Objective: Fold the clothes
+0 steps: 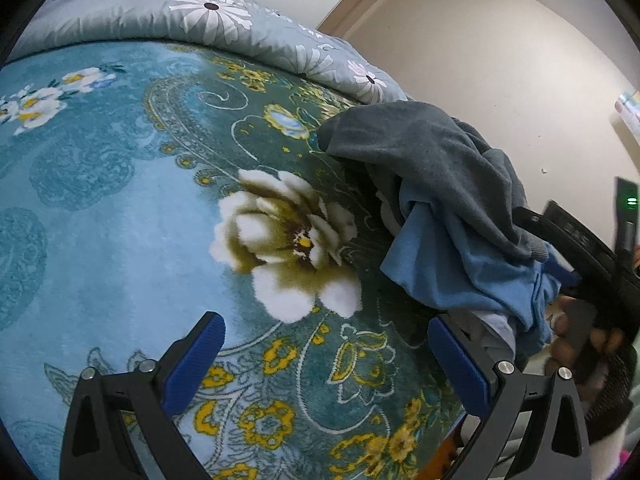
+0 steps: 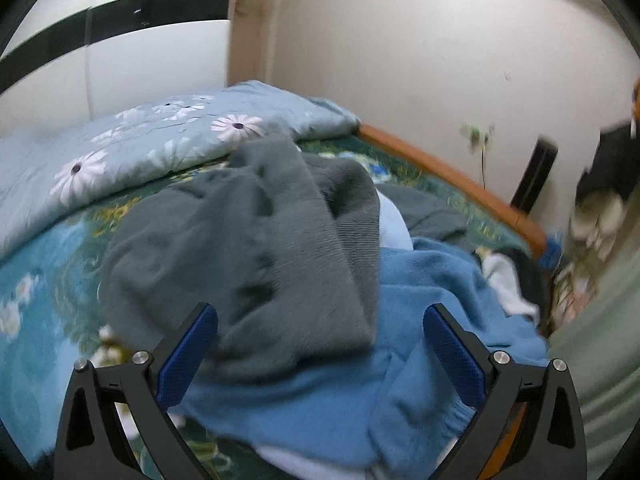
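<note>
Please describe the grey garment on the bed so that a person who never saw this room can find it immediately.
Look at the bed with the teal flowered blanket; a heap of clothes lies near its wooden edge. The grey garment is the top piece of that heap, draped over a bright blue garment. It is the only dark grey, ribbed knit there.

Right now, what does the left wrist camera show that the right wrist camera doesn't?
Only the left view shows the big white flower on the blanket and a hand by the clothes. Only the right view shows the orange bed edge and a black-banded wardrobe. Both show the grey sweater, blue garment, daisy quilt and open grippers.
</note>
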`<state>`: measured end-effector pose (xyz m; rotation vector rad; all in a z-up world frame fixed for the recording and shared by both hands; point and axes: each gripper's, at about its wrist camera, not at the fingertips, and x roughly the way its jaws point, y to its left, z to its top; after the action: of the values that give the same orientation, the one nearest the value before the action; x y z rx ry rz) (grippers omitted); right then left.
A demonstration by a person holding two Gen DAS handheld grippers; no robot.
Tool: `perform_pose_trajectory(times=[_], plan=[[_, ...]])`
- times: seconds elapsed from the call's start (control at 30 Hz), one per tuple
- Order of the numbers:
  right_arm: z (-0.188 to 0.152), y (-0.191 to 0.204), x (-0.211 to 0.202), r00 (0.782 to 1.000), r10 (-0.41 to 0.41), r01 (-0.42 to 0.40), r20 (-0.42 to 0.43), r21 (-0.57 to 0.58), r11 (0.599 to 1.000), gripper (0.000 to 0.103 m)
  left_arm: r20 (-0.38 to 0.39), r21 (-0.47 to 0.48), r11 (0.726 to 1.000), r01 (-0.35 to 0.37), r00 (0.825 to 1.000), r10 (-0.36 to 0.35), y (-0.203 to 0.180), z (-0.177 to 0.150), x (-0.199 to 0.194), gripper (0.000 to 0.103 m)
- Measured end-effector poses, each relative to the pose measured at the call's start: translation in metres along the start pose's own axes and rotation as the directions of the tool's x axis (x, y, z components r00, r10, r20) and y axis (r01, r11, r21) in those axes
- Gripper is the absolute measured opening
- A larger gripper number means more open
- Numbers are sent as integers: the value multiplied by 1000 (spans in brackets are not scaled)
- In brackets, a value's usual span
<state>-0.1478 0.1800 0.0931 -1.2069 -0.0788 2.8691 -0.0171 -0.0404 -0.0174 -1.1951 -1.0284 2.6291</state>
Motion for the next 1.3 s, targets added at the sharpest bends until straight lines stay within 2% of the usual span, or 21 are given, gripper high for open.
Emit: perform_pose_trajectory(times=[0.07,0.13,0.27,0.33,0.47,0.6,0.73,0.83,0.97,1.07,1.17,1.2,1.23,1.3], plan=[[0,-1,3,1000,24,-24,-6,22,999,99,1,1,1000,5,1000,-5,-1,0,-1,103],[0,2,2,999,38,-39,11,31,999,83,-1,4,1000,7,1000,-7,-2,0,-2,103],[2,3,-4,999,25,-26,32,53,998,59,-8,1,1000,13,1000,-13,-2,0,-3,103],[0,1,-7,998,57,-59,31,78,995,47,-3,-1,1000,17,1000,-17,-2,0,-4,103],[0,-8,-22,985,160,-170,71,164,972,43,-10,-10,1000,-6,1000,6,1,2,-8,103],[2,-9,-29,963,259,-269,75,216,939,41,-18,-25,1000,9,1000,-9,2,3,-7,103],[5,-4,-36,914,400,-404,68,261,877,39,-19,-37,999,21,1000,-22,4,4,-9,103],[4,14,-50,872,486,-483,53,246,840,39,-7,-56,998,29,1000,-29,10,7,-16,103],[-2,61,-87,828,560,-560,41,113,820,38,30,-93,995,36,999,-33,25,11,-33,103],[-15,95,-113,790,613,-613,3,12,790,38,81,-93,994,62,995,-55,41,11,-54,103],[-30,127,-138,746,664,-666,-46,-79,742,38,154,-69,997,45,987,-34,66,9,-86,103],[-34,136,-146,721,690,-692,-61,-101,715,37,177,-72,997,31,984,-18,78,7,-99,103],[-38,145,-154,688,722,-725,-74,-120,678,5,199,-76,997,17,980,-2,89,5,-112,103],[-43,166,-171,652,751,-755,-102,-177,631,2,228,-84,996,-43,972,61,114,1,-141,103]])
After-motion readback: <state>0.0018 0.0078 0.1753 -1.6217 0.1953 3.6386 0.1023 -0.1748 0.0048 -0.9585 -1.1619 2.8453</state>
